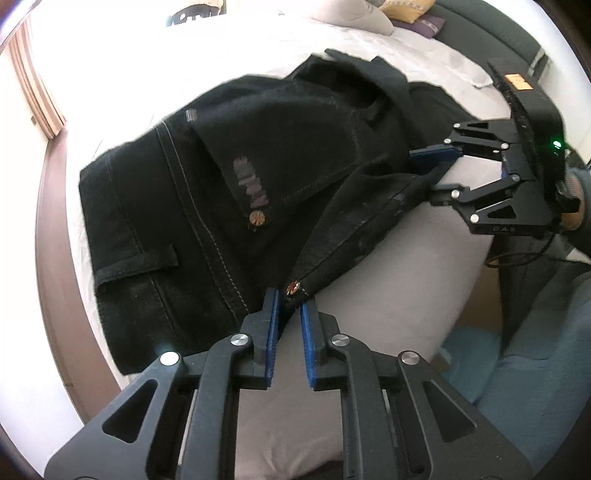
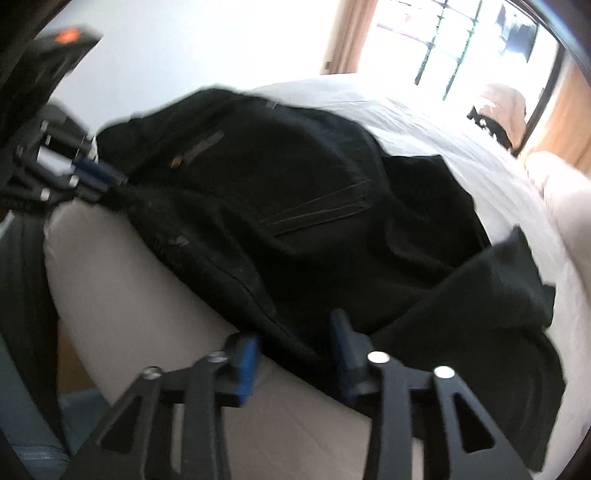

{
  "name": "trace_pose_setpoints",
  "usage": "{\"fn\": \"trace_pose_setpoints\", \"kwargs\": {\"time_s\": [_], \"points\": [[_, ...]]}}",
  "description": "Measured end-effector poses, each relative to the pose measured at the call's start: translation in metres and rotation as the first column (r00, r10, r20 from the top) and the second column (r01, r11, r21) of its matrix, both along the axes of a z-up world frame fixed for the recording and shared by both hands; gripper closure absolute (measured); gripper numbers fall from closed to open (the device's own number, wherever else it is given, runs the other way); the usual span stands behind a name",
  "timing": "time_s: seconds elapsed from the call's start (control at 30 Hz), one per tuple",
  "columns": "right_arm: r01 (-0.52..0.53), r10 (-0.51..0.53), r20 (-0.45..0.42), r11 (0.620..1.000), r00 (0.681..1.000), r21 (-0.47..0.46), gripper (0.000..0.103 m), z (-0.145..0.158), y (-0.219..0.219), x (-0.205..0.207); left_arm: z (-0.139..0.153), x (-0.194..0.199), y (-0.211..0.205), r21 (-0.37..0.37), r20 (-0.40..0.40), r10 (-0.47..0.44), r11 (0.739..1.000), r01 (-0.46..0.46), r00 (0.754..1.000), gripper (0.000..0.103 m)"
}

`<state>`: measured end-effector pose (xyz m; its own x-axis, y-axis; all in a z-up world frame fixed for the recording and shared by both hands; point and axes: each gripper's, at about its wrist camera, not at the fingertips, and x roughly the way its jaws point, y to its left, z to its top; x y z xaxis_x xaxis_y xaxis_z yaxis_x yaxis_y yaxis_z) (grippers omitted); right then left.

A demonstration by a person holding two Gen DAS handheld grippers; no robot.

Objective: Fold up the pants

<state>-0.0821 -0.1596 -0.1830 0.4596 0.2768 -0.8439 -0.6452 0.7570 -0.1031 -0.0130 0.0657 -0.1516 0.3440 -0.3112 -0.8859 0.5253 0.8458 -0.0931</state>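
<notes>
Black pants [image 1: 229,177] lie bunched on a bed [image 1: 369,302] covered with a pale sheet, their waistband end near the bed's near edge and the rest spread back across the mattress. A back pocket with light stitching and a small round metal rivet [image 1: 256,218] shows on the upper fold, and a belt loop lies flat on the left part of the cloth.

The left hand-held gripper [image 1: 289,306] points down at the near corner of the waistband. Its blue pads stand a narrow gap apart, and the corner of the fabric, with a copper-coloured button [image 1: 294,287] on it, sits right at the tips. Whether the pads still pinch that corner cannot be told (the gap looks slightly wider than the cloth).

The right hand-held gripper [image 2: 295,343] is released: its jaws stand well apart on either side of the waistband edge, and in its own view, which is blurred, the dark cloth lies between the fingers without either pad pressing it. In the left wrist view the same gripper [image 1: 434,171] comes in from the right, one blue pad above the fabric edge and the other finger below it.

Pillows [image 1: 373,16] rest at the far end of the bed, and a curtain [image 1: 33,85] hangs at the left.
</notes>
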Motion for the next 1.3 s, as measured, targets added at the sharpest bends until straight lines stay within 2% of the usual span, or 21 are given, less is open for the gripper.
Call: {"fn": "trace_pose_setpoints", "kwargs": {"time_s": [0.03,0.07,0.17,0.23,0.27,0.3,0.43,0.57,0.67,0.77,0.87,0.9,1.0,1.03,1.07,1.13,1.23,1.3], "points": [[0.014,-0.013,-0.015,0.999,1.000,0.030,0.037,0.007,-0.005,0.000,0.004,-0.002,-0.001,-0.007,0.001,-0.004,1.000,0.004,1.000,0.091],[0.021,-0.020,-0.017,0.998,1.000,0.055,0.035,0.014,-0.008,-0.001,0.012,-0.004,0.000,-0.016,0.005,-0.008,1.000,0.008,1.000,0.090],[0.028,-0.027,-0.012,0.989,1.000,0.145,0.034,0.039,-0.016,-0.002,0.031,0.001,0.002,-0.055,-0.006,-0.016,0.998,0.015,1.000,0.087],[0.041,-0.040,-0.009,0.982,0.999,0.184,0.034,0.049,-0.017,0.002,0.024,0.009,0.005,-0.057,-0.069,-0.020,0.998,0.016,0.997,0.086],[0.045,-0.043,-0.013,0.979,0.999,0.200,0.034,0.052,-0.016,0.007,0.016,0.012,0.009,-0.034,-0.093,-0.017,0.999,0.014,0.995,0.086],[0.048,-0.045,-0.020,0.976,0.999,0.214,0.034,0.052,-0.016,0.012,0.009,0.014,0.018,-0.007,-0.093,0.013,1.000,-0.014,0.996,0.086],[0.057,-0.041,-0.083,0.979,0.996,0.197,0.034,0.025,-0.010,0.024,-0.009,0.021,0.054,-0.066,-0.149,0.147,0.985,-0.158,0.978,0.086],[0.074,-0.050,-0.157,0.986,0.986,0.152,0.034,-0.002,-0.001,0.028,0.014,0.007,0.063,-0.115,-0.105,0.140,0.982,-0.152,0.985,0.086],[0.085,-0.051,-0.160,0.974,0.986,0.212,0.034,0.010,-0.005,0.029,0.037,0.009,0.057,-0.174,-0.056,0.115,0.977,-0.123,0.992,0.086],[0.075,-0.042,-0.138,0.968,0.989,0.239,0.034,0.021,-0.002,0.033,0.044,0.024,0.043,-0.219,-0.045,0.092,0.971,-0.099,0.995,0.086],[0.072,-0.042,-0.143,0.975,0.989,0.212,0.034,0.015,0.005,0.041,0.033,0.049,0.017,-0.216,-0.040,0.076,0.973,-0.082,0.996,0.086],[0.091,-0.057,-0.167,0.975,0.984,0.204,0.034,0.007,0.006,0.049,0.023,0.065,0.008,-0.205,-0.063,0.081,0.974,-0.092,0.995,0.086],[0.145,-0.103,-0.201,0.968,0.974,0.206,0.034,-0.005,0.001,0.066,-0.008,0.094,-0.011,-0.134,-0.116,0.104,0.984,-0.120,0.988,0.086],[0.147,-0.109,-0.189,0.968,0.976,0.203,0.034,-0.006,0.001,0.069,-0.014,0.101,-0.012,-0.131,-0.117,0.108,0.984,-0.124,0.987,0.086],[0.151,-0.116,-0.178,0.969,0.977,0.196,0.034,-0.006,0.002,0.072,-0.017,0.111,-0.008,-0.163,-0.136,0.122,0.976,-0.144,0.983,0.086],[0.167,-0.131,-0.174,0.964,0.976,0.208,0.033,-0.007,0.001,0.081,-0.015,0.124,-0.001,-0.187,-0.151,0.157,0.965,-0.185,0.976,0.086],[0.191,-0.145,-0.206,0.954,0.968,0.229,0.031,-0.010,-0.003,0.088,-0.014,0.126,-0.002,-0.159,-0.144,0.146,0.973,-0.169,0.979,0.086],[0.195,-0.149,-0.214,0.958,0.965,0.212,0.032,-0.001,-0.005,0.081,0.000,0.113,-0.009,-0.117,-0.104,0.138,0.982,-0.150,0.985,0.086]]}}
